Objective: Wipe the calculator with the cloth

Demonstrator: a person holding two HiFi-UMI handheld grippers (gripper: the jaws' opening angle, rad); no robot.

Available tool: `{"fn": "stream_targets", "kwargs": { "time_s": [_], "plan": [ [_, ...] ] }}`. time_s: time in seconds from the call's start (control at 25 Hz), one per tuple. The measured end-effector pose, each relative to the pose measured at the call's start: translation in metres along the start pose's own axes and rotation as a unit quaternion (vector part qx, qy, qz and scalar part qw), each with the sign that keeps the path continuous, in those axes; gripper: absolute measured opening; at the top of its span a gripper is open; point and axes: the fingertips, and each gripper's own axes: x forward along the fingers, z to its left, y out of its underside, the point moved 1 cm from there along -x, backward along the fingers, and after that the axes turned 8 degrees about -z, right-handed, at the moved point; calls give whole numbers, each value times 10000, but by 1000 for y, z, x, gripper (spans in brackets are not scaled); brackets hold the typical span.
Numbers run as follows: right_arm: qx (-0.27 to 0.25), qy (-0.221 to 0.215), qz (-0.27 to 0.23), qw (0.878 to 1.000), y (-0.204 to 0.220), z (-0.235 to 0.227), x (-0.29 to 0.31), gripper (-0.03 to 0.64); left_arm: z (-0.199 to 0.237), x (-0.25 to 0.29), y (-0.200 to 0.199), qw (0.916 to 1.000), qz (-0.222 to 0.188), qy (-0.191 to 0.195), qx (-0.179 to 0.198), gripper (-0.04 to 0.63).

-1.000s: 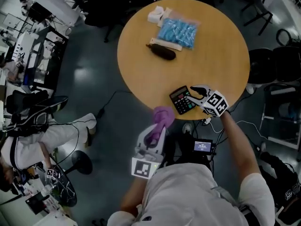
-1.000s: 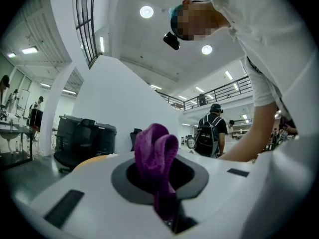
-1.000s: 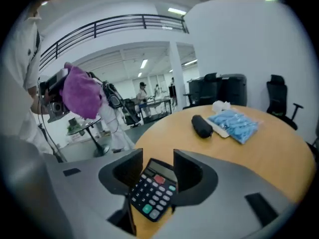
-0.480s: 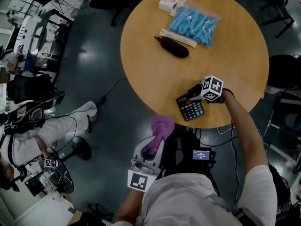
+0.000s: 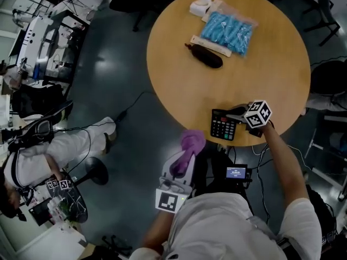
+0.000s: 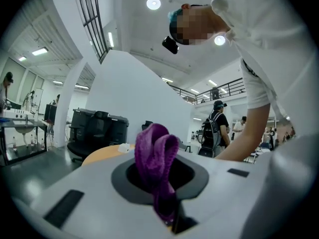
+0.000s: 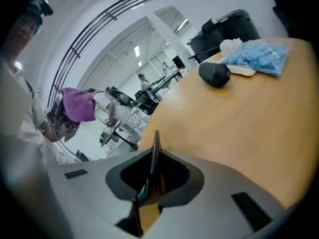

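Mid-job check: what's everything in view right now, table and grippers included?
table: one, tan, round, centre
calculator: one, black, table's near edge
cloth: one, purple, off the table, near side
bag: one, clear with blue contents, far side
oblong object: one, black, beside the bag
seated person: one, white clothing, left
left gripper: one, white, shut on the cloth
right gripper: one, shut on the calculator

The calculator (image 7: 154, 151) stands edge-on between the right gripper's (image 7: 149, 183) fingers; its keys are hidden.
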Motion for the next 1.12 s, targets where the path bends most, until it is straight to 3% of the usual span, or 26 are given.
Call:
{"fn": "stream_targets", "kwargs": {
  "time_s": [0.16, 0.28, 0.4, 0.56, 0.64, 0.88, 1.0, 1.12],
  "plan": [
    [547, 452, -383, 9967, 14, 24, -24, 57, -2, 0, 0, 9995, 62, 296, 123, 51],
    [1025, 385, -850, 9903, 4, 58, -44, 57, -7, 9, -3, 9943, 193, 778, 698, 51],
    [1102, 243, -1309, 9850, -23, 103, -67, 57, -19, 22, -19, 9743, -146, 1468, 1704, 51],
    [783, 343, -1640, 9828, -65, 157, -94, 57, -14, 32, -18, 9459, 232, 1996, 2546, 51],
    [593, 434, -1741, 9820, -81, 177, -104, 57, -16, 39, -25, 9392, 296, 2110, 2693, 51],
    [277, 460, -2036, 9776, -106, 212, -116, 57, -64, 58, -48, 9179, -13, 2776, 2835, 51],
    [311, 543, -2128, 9751, -111, 219, -116, 57, -87, 57, -45, 9007, 62, 3201, 2935, 51],
    [443, 655, -2241, 9713, -112, 216, -119, 57, -107, 45, -35, 8767, 275, 3570, 3213, 51]
  ]
}}
